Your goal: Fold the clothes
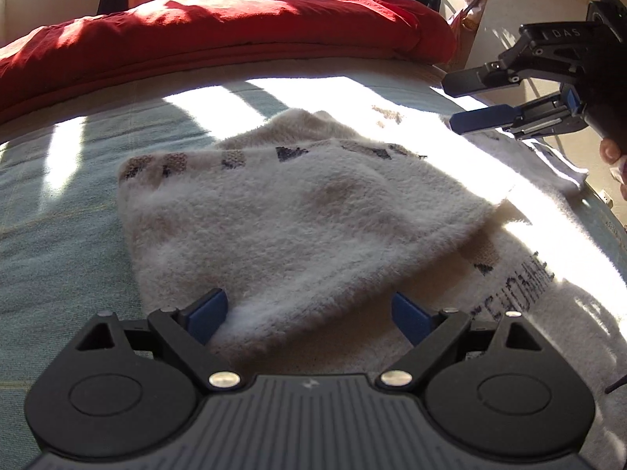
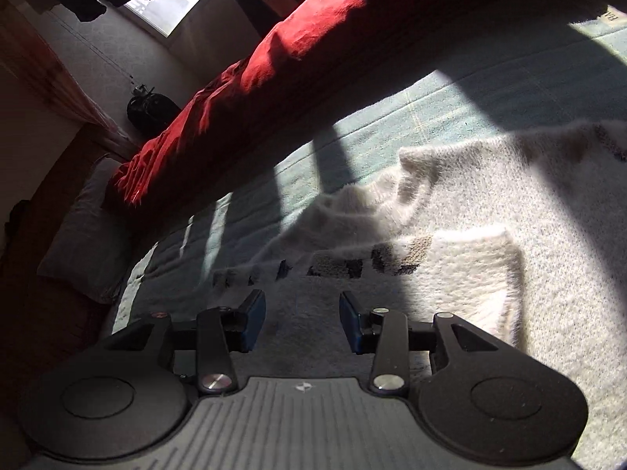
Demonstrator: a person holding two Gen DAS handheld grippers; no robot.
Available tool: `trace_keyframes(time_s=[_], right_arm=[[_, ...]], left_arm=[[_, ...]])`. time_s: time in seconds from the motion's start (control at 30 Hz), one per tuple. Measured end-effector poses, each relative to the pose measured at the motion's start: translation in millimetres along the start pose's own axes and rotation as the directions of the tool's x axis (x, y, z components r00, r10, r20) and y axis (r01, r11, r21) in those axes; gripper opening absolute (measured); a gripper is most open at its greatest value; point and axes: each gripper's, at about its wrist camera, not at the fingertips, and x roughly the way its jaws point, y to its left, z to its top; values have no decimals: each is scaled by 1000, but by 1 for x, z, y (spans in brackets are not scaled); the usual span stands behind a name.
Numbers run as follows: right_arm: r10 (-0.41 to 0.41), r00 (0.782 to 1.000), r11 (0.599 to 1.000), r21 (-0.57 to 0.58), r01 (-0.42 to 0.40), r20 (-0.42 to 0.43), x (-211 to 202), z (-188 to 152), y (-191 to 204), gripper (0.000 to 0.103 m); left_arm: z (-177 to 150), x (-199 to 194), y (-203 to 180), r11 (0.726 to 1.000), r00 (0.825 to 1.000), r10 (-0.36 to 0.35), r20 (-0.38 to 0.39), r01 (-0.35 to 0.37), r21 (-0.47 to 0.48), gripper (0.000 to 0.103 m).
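**Sweater partly folded, both grippers free**

Your left gripper [image 1: 309, 313] sits at the bottom centre of the left wrist view, jaws spread wide. A folded flap of the sweater [image 1: 298, 211] lies between its blue fingers [image 1: 207, 313], but the pads do not look pressed on it, so it reads as released.

Your right gripper [image 2: 301, 321] is at the bottom centre of the right wrist view, jaws parted with nothing between them. In the left wrist view it hangs in the upper right, clear above the cloth, with part of your hand [image 1: 613, 156] at the right edge.

The fluffy white sweater fills the middle of both views, lying on the pale green bedspread [image 1: 58, 235]. One part is already turned over the body, its patterned band facing up. The rest runs off to the right, flat and unfolded, with dark lettering near the lower right.

By my judgement the folding is perhaps halfway: one fold is laid, the other side and the final fold remain.

A red duvet [image 1: 235, 27] lies across the upper frame, well apart from the sweater.
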Motion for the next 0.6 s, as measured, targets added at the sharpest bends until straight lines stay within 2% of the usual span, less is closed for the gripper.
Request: trace_keyframes(time_s=[0.03,0.1,0.17,0.33,0.4,0.47,0.6], right_arm=[[18,1000,1000,-21,-19,-21,10,3,12,55],[61,994,997,-45,-65,-88,35,6,30,59],[95,984,994,-47,-103,-154,61,6,41,59],[94,962,995,10,-94,-256,116,3,34,59],[64,963,998,41,-55,-261,121,3,20,59],[60,972,996,71,-45,-229,110,5,4,58],[-49,987,997,44,56,-155,70,13,-27,58]], left_arm=[[0,0,0,1000,1000,-4,1,4,0,92],[-1,1,2,1000,1000,-15,5,15,-1,92],[-2,2,3,1000,1000,-22,7,22,-4,92],[-2,4,3,1000,1000,-23,4,23,0,92],[-3,4,3,1000,1000,-23,4,23,8,93],[-4,4,3,1000,1000,-25,7,25,15,93],[-5,4,6,999,999,-37,14,37,3,93]])
